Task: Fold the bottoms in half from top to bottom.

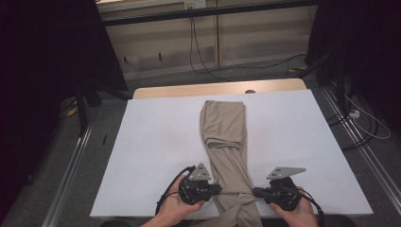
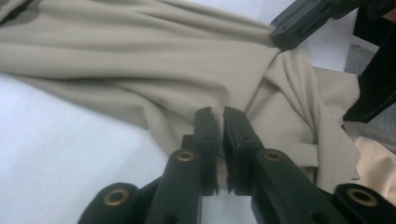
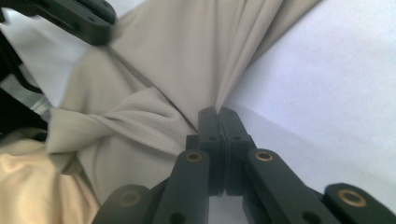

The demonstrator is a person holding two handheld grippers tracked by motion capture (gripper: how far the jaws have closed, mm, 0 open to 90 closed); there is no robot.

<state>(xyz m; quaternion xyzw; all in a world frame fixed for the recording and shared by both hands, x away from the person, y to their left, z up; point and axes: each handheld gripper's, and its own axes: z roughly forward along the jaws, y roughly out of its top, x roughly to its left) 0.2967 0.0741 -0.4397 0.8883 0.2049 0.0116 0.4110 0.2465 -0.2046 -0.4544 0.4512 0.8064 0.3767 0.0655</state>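
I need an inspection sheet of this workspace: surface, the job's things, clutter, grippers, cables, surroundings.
Surface: white table top, flat, with a wooden strip at the far edge.
Job's things: beige cloth, long, bunched, running from the far side to the near edge.
Clutter: nothing seen.
Grippers: left gripper shut on the cloth's left edge; right gripper shut on its right edge.
Cables: black cable trailing from the left gripper; black and white cables on the floor.
Surroundings: grey floor, metal rails, dark frame.

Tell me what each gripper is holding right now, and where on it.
Both grip the beige cloth near its near end: the left gripper pinches its left edge, the right gripper its right edge.
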